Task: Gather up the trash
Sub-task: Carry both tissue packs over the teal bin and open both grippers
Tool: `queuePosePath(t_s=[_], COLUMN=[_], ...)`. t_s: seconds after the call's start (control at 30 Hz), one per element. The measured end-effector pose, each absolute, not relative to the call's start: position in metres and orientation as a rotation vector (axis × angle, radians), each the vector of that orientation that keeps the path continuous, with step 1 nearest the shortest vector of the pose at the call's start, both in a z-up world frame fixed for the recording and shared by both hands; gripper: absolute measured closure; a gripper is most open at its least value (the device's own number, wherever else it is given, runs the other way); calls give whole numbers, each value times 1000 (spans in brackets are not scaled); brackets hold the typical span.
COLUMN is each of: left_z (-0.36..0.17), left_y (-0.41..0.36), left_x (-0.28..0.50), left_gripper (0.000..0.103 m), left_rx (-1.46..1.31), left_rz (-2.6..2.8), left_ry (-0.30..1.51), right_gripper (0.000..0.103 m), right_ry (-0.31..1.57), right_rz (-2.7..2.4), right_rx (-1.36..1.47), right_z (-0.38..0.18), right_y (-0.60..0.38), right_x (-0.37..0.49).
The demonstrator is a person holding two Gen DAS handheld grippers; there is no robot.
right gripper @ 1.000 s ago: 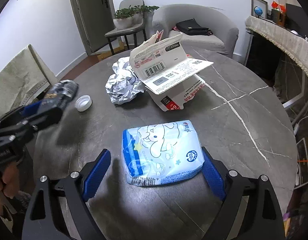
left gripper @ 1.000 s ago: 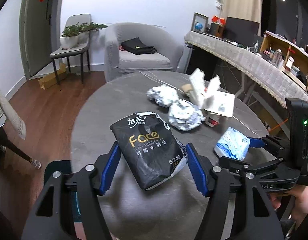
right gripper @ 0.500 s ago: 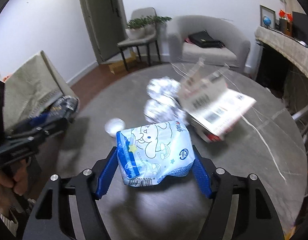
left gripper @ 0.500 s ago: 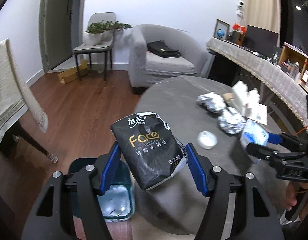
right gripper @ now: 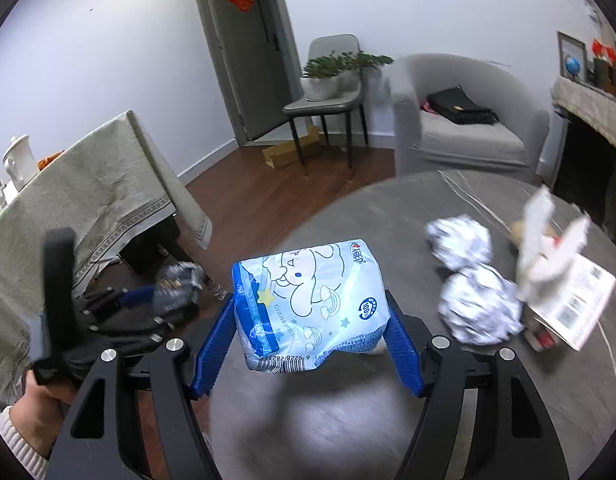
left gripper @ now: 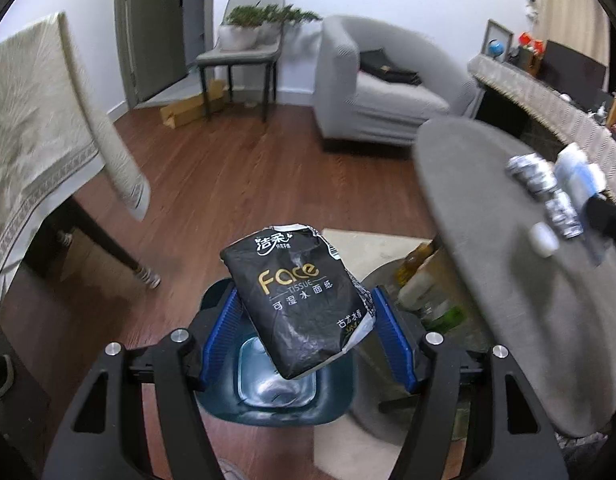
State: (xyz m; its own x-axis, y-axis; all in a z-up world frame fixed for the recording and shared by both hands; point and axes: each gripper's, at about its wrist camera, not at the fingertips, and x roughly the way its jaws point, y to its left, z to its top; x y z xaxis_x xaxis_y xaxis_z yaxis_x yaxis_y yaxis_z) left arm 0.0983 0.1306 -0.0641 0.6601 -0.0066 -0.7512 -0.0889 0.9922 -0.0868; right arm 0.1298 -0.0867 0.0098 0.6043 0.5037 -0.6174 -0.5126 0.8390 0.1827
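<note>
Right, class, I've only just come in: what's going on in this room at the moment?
A person is clearing rubbish off a round grey table with a gripper in each hand. The left gripper is clamped on a black tissue pack, held over a dark teal bin on the floor. The right gripper holds a blue-and-white tissue pack above the table. Two foil balls, an opened cardboard box and a white cap are on the table.

Home living room. Ahead of the tool: grey armchair (right gripper: 464, 128) with a black bag (right gripper: 460, 110), side chair (right gripper: 328, 100) holding a potted plant (right gripper: 332, 70), closed door (right gripper: 247, 48) with a red decoration. Wood floor (left gripper: 235, 184) below, cloth-covered table (right gripper: 87, 200) left, round stone-top table (right gripper: 388, 392) underneath.
</note>
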Motion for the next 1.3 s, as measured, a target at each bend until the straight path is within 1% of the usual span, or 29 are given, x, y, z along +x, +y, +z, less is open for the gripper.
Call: queuePosePath(t_s=[0.2,0.53,0.57,0.6,0.7,0.83,1.0,1.13,1.3], left_z=[-90,-125,-127,-128,-127,-124,-115,-96,-75], left_y=[157,174,175,176,181,189,207,223,239], left_x=[100,100,100,100,96,91,82,70,58], left_gripper=[35,34,32,28,22,20,20,21,27], left_rx=[-130,-125,-124,-125,-126,-128,-149,-174,-195], left_rz=[70,69,67,62,59,68,94,121,152], left_ry=[924,1040,1044,1048,1043,1035,1002,942,882], right_gripper=[32,32,32,32,32,32,32,32,32], right_ry=[712,739,743,747,762,779,795,814,844], right_rz=[640,708,714,718,725,730,738,743,746], right_rx=[-9,-14,-14,-15,-20,-22,-42,-61,-94], right_z=[10,3,2,0,-5,-12,-19,-29,-44], right_y=[-49,3,8,12,22,35,50,63,80], right_x=[131,132,133,133,134,137,138,138,138])
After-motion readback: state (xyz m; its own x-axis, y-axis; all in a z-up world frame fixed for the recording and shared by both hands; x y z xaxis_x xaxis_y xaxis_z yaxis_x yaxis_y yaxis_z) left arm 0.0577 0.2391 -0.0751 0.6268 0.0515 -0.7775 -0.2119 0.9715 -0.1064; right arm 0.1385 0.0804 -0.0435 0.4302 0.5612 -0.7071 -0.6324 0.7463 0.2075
